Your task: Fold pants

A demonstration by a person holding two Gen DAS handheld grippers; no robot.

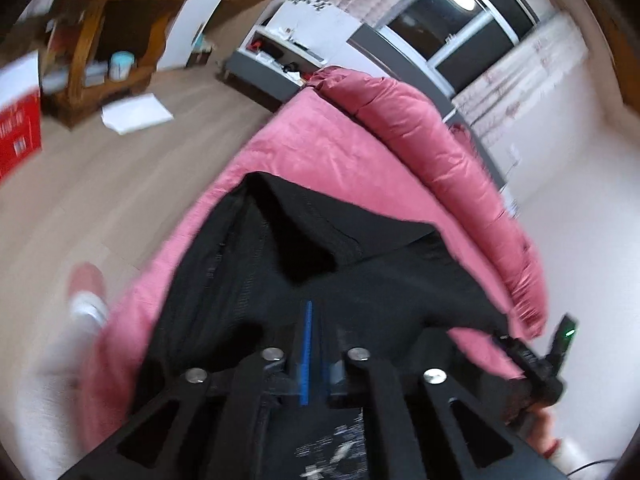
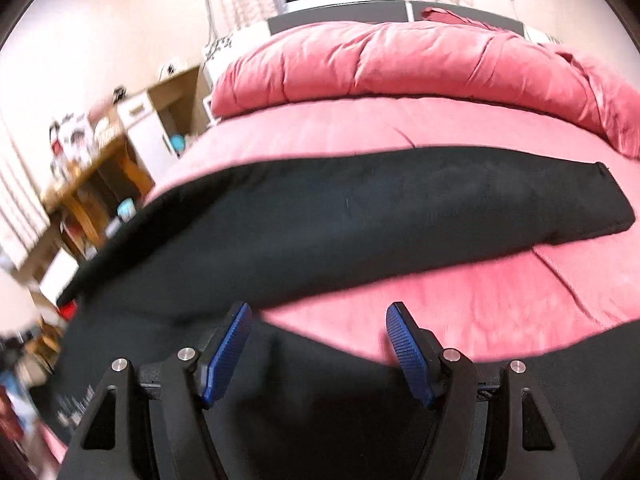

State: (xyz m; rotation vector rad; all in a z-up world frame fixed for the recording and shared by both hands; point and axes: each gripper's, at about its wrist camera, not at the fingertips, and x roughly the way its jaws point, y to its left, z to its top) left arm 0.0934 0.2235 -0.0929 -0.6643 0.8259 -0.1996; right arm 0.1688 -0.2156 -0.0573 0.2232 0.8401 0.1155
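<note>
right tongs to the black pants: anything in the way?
Nothing visible. The right tongs stand open just above the long black fabric pants, which lie folded along the pink bedsheet. Only bare sheet and black fabric show between the blue ribbed pads.

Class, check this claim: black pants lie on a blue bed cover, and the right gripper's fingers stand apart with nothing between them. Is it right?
Not quite. The bed cover is pink, not blue, as the right wrist view shows. The rest holds: the black pants lie on it, and the right gripper has its fingers apart, holding nothing.

Left gripper fingertips lost against black pants; grip unclear. Wooden shelf contents blurred.
</note>
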